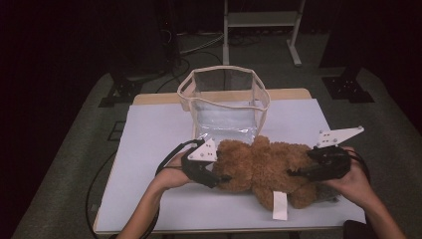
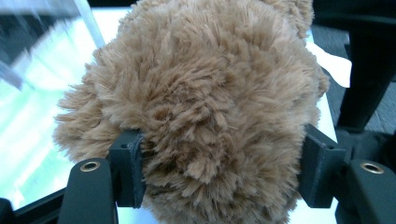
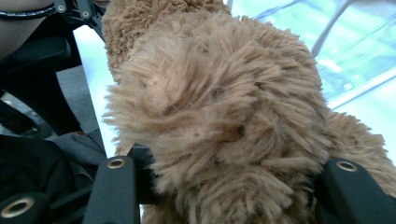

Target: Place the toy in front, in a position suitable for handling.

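Note:
A brown plush teddy bear (image 1: 263, 167) lies stretched across the white table top (image 1: 149, 134), a white tag (image 1: 279, 205) hanging from it toward the front. My left gripper (image 1: 219, 179) is shut on the bear's left end; in the left gripper view the fur (image 2: 205, 93) bulges between both black pads (image 2: 133, 165). My right gripper (image 1: 298, 174) is shut on the bear's right end, with the plush (image 3: 219, 116) squeezed between its jaws in the right gripper view. A clear bag with beige trim (image 1: 224, 102) stands open just behind the bear.
The bag stands near the table's far edge. White surface lies free to the left of the bear and along the front edge. Beyond the table are dark floor, cables and a white metal stand (image 1: 261, 30).

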`<state>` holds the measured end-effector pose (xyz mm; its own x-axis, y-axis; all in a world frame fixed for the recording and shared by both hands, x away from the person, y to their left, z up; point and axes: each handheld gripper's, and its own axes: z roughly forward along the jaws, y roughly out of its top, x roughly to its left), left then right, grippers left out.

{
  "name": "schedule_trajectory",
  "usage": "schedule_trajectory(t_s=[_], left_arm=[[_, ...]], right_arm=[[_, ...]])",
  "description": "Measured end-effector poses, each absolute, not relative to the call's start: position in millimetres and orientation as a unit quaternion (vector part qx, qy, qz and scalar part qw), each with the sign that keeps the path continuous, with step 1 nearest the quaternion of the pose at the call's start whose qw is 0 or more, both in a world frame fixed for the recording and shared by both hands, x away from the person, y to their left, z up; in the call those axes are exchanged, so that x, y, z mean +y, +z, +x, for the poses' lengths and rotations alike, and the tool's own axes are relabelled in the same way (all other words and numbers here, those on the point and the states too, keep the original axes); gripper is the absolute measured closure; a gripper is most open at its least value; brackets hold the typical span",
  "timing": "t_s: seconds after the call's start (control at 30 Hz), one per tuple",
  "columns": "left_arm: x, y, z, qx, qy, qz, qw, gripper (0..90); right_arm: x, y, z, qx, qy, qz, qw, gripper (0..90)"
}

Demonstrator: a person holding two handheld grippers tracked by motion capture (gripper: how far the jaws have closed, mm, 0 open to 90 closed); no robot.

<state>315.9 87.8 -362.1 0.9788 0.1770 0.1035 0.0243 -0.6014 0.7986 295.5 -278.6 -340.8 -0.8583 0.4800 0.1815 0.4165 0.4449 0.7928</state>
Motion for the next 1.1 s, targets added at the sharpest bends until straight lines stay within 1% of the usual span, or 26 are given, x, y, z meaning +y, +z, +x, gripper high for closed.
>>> schedule_trajectory(t_s=[0.1, 0.27, 0.33, 0.4, 0.53, 0.63, 0.73, 0.83, 0.97, 1.03, 1.1], left_arm=[[101.5, -371.6, 315.2, 0.074, 0.082, 0.895, 0.432, 31.9], [123.1, -386.2, 309.4, 0.092, 0.086, 0.911, 0.393, 31.2], [132.9, -389.2, 306.8, 0.102, 0.086, 0.908, 0.396, 30.9], [141.6, -387.7, 304.5, 0.112, 0.085, 0.905, 0.401, 30.8], [151.6, -385.5, 301.1, 0.112, 0.089, 0.91, 0.389, 29.7], [153.6, -387.4, 300.6, 0.119, 0.086, 0.907, 0.395, 26.6], [156.5, -387.3, 301.7, 0.12, 0.089, 0.902, 0.405, 21.2], [161.8, -384.5, 302.0, 0.118, 0.096, 0.896, 0.418, 18.0], [167.5, -378.4, 301.7, 0.118, 0.105, 0.883, 0.442, 14.5], [168.9, -377.2, 302.0, 0.117, 0.109, 0.881, 0.445, 12.6], [170.3, -376.3, 302.9, 0.116, 0.113, 0.885, 0.437, 10.6]], right_arm=[[-267.5, -357.2, 303.5, 0.845, 0.466, 0.263, 0.015, 43.0], [-235.9, -383.1, 314.8, 0.851, 0.459, 0.254, -0.01, 42.4], [-224.4, -392.4, 317.8, 0.849, 0.466, 0.249, -0.021, 42.2], [-217.8, -395.4, 320.3, 0.846, 0.472, 0.247, -0.025, 42.1], [-201.2, -400.8, 321.4, 0.854, 0.463, 0.237, -0.028, 40.0], [-201.3, -399.6, 323.7, 0.859, 0.455, 0.234, -0.024, 33.9], [-209.1, -397.5, 324.6, 0.857, 0.455, 0.239, -0.027, 27.9], [-219.9, -391.9, 322.6, 0.856, 0.457, 0.24, -0.026, 28.0], [-236.9, -375.1, 323.5, 0.849, 0.467, 0.246, -0.014, 30.1], [-242.6, -365.1, 325.8, 0.851, 0.464, 0.248, -0.008, 31.1], [-244.9, -354.9, 328.0, 0.853, 0.461, 0.245, -0.002, 33.1]])
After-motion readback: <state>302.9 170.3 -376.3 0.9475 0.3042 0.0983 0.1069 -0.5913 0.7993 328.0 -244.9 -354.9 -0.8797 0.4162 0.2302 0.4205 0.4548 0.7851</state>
